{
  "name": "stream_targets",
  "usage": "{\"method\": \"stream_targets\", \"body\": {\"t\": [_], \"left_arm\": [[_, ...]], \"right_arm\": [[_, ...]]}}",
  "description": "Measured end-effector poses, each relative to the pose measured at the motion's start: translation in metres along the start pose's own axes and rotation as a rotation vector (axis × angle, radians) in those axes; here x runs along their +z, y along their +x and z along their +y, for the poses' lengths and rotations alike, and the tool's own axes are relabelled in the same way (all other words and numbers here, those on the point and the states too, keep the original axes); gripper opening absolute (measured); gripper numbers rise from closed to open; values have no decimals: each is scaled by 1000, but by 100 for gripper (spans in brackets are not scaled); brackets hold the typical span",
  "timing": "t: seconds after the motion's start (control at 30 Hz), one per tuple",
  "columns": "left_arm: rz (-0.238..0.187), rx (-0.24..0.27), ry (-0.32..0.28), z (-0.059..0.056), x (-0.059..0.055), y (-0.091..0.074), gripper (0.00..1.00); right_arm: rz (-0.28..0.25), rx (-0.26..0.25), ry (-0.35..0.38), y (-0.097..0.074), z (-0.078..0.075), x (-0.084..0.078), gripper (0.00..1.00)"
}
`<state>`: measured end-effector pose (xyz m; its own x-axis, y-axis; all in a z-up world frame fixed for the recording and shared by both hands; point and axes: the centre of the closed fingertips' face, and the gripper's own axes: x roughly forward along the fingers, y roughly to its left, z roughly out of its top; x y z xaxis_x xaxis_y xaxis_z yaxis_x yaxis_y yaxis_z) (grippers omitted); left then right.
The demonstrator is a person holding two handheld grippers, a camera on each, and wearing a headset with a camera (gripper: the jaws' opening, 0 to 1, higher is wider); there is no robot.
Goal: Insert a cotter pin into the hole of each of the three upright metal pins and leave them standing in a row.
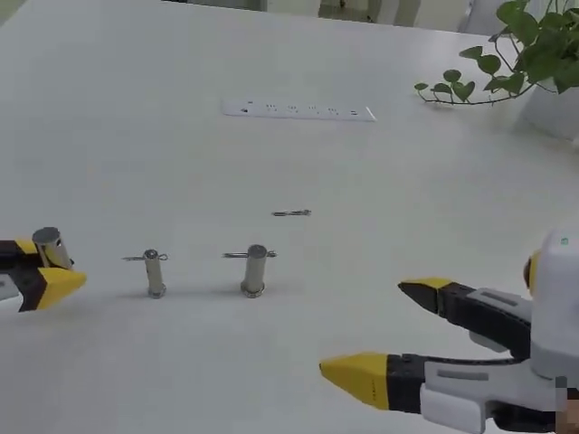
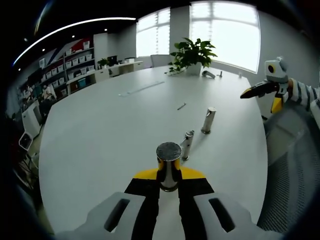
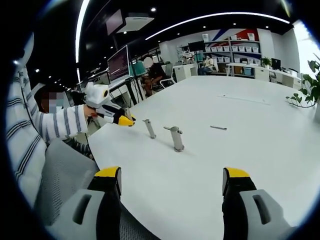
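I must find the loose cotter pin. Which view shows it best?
The head view: the cotter pin lies clear on the table beyond two standing pins. Both gripper views show it small and far.

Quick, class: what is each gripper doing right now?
Left gripper: shut on a metal pin.
Right gripper: open, holding nothing.

my left tongs are clamped on a metal pin, which stands upright between the yellow tips, low at the left edge of the head view. my right tongs are spread wide and hold nothing, tips pointing left. my striped left sleeve stretches forward behind the left tongs.
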<state>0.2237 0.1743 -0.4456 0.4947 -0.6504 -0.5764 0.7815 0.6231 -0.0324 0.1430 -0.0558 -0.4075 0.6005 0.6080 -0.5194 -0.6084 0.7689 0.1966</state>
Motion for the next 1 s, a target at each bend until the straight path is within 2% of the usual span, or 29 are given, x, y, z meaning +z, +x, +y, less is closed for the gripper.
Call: {"method": "stream_targets", "body": {"t": [0.13,0.33,0.47,0.63,0.73,1.0], "left_arm": [[21,-21,4,-15,-5,2,9],[25,-73,16,-39,-9,8,10],[30,-88,19,-48,-11,13,10],[38,-125,62,-65,-12,21,10],[33,-138,62,-71,-10,25,10],[40,-130,65,-77,-11,37,10]], "right_arm": [[4,5,-7,1,2,1,82],[5,1,-10,0,1,3,83],[8,-2,-12,-1,1,2,83],[19,-5,-12,-1,2,-1,83],[19,-5,-12,0,5,-1,83],[28,-6,-25,1,9,-1,83]]}}
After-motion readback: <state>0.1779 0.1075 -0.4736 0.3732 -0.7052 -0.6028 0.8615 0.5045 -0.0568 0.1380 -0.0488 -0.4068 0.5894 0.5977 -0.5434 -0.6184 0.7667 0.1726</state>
